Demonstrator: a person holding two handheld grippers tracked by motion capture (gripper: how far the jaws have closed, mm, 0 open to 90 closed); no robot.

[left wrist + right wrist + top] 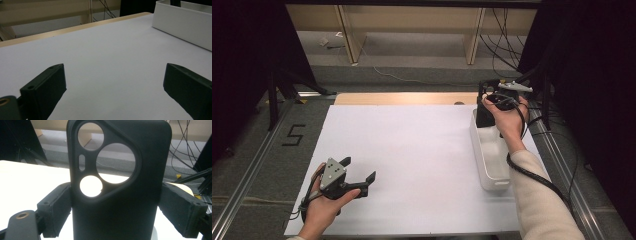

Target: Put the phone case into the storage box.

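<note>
1. High view: the right gripper (488, 102) sits at the right of the frame, over the far end of a white bin (490, 165), holding a black phone case (484, 117) upright above it.
2. Right gripper view: the phone case (120, 195) stands between the two jaws, which press on its long edges; the camera cut-outs are at the top, and light shows through them.
3. It looks light, thin and somewhat bendy, being an empty shell. Gripping across the solid lower part, away from the cut-outs, should keep it from flexing or popping out.
4. Left gripper (359, 175), at the lower left of the high view, rests over the white sheet (412, 150) with its jaws spread wide and nothing between them.
5. Left gripper view: the bin (180, 22) lies in the upper right of the frame, well apart from the jaws.
6. Nothing lies on the sheet between the hands. The bin's walls are the nearest thing the case could catch on when lowered.
</note>
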